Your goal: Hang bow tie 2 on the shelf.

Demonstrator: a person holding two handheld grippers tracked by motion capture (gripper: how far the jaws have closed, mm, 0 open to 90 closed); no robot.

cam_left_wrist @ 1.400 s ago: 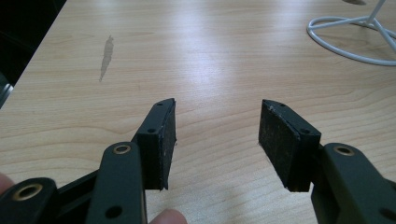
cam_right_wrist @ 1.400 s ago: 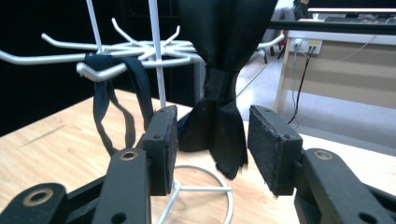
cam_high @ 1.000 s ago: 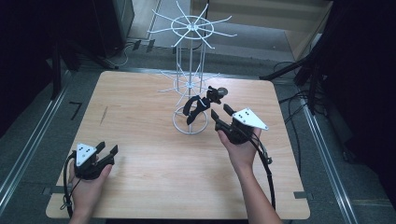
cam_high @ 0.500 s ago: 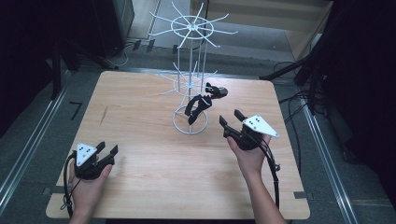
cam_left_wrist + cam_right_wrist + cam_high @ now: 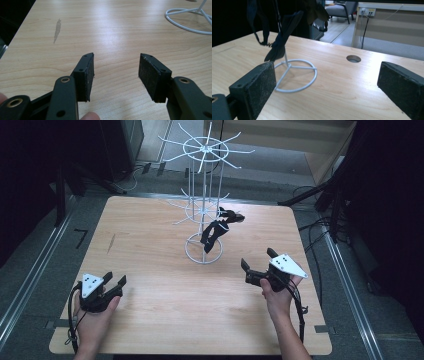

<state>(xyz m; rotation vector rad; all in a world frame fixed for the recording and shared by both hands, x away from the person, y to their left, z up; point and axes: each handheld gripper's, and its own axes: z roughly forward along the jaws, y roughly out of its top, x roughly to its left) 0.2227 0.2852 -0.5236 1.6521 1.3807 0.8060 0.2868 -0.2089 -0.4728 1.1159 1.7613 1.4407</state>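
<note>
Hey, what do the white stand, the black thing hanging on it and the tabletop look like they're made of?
The white stand looks like thin metal wire with a white coating: slim rods, ring base. The black thing seems to be soft fabric or strap, limp and matte as it hangs. The tabletop looks like light wood or wood-pattern laminate, with a smooth, slightly shiny grain.

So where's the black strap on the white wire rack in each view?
High view: black strap hangs mid-table from a lower rack arm, above the base ring.
Left gripper view: strap not in it.
Right gripper view: strap hangs at upper left.
Shared landmark: rack's white base ring.
</note>
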